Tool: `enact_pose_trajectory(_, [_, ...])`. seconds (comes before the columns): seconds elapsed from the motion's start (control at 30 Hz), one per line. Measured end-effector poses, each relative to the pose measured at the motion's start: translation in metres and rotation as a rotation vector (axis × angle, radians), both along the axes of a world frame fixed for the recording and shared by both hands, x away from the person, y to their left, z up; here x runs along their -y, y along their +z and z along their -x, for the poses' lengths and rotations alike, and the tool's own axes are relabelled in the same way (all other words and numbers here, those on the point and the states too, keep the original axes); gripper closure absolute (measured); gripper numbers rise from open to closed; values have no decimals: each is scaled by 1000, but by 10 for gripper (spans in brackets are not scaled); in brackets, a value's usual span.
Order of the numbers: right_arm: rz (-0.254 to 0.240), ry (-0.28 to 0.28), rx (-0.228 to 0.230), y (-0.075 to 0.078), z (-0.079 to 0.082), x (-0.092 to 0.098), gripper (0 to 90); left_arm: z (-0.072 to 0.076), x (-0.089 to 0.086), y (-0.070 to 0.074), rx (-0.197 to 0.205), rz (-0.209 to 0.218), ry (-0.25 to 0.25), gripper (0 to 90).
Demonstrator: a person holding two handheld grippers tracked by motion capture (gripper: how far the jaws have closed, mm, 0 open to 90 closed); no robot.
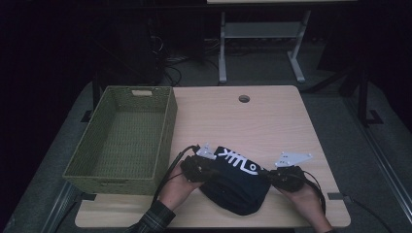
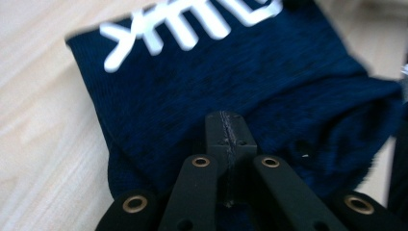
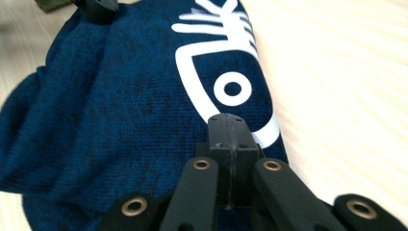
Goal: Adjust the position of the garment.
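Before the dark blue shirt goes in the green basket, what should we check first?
1. Left hand-held gripper closed: ok, jaws together over the folded dark blue knit cloth with the white fish-bone print.
2. Right hand-held gripper closed: ok, jaws together by the print.
3. Cloth really pinched at each end: cannot tell, the pads hide the contact.
4. Woven green rectangular basket has room: ok, nothing lies inside.
5. Path from cloth to basket across the light wooden table: ok, nothing in between.
6. Cloth kept folded: ok, a compact bundle.
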State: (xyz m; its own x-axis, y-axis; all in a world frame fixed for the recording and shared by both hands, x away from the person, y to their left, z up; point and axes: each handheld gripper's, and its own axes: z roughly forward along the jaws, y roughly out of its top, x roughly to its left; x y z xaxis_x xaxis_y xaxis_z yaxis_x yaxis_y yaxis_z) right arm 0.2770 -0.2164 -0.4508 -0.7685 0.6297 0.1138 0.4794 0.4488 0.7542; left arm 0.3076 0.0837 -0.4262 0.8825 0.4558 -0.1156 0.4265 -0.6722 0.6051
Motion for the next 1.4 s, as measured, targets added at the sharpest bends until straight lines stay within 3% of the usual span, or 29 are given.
enact_pose_trajectory(0.03, [9, 6, -1, -2, -1, 0, 900, -1, 2, -3, 2, -28, -3, 900])
enact_pose_trajectory(0.13, [30, 7, -38, -9, -1, -4, 900, -2, 6, -10, 3, -55, -6, 900])
enact_pose_trajectory(0.37, [23, 29, -62, -16, 3, -11, 900, -10, 8, -16, 44, -126, 31, 900])
enact_pose_trajectory(0.6, [28, 50, -44, -14, 8, -16, 899, -15, 2, -12, 18, -85, 43, 900])
enact_pose_trajectory(0.7, [9, 48, -25, -9, 9, -13, 792, -17, -3, -2, 14, -24, 52, 894])
enact_pose_trajectory(0.83, [-12, 18, 6, -2, 10, -4, 658, -25, -6, 9, 6, 19, 69, 764])
enact_pose_trajectory(1.0, [-32, -50, 49, 4, 8, 12, 468, -42, -3, 13, -11, 50, 107, 531])
enact_pose_trajectory(1.2, [33, -157, 35, -9, 1, 34, 218, -59, 2, 1, -46, 60, 122, 294])
enact_pose_trajectory(1.23, [37, -179, 21, -13, -1, 37, 170, -62, 1, -2, -49, 47, 113, 267])
enact_pose_trajectory(1.4, [55, -228, 9, -22, -9, 52, 125, -69, -1, -10, -85, 46, 112, 143])
